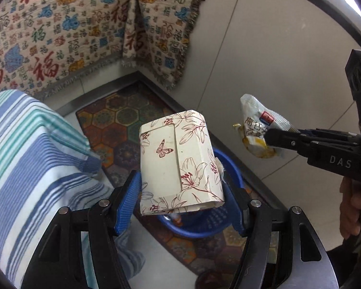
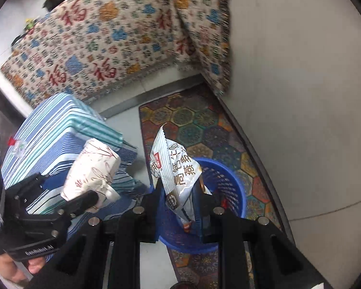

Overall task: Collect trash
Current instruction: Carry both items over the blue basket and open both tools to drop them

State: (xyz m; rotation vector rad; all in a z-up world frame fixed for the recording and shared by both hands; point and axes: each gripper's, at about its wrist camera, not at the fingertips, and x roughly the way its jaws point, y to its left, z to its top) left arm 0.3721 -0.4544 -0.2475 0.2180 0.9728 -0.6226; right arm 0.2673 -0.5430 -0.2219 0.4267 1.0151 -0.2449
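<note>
Carrying trash above the blue basket (image 2: 228, 183): my left claw (image 1: 180, 192) clamps the floral box (image 1: 180, 161), my right claw (image 2: 180, 192) pinches the snack wrapper (image 2: 175, 168). Next, release both over its rim.

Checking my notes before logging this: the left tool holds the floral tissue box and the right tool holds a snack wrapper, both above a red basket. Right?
Not quite: the basket is blue, as the right wrist view shows. The left tool does hold the floral tissue box, the right tool the snack wrapper.
</note>
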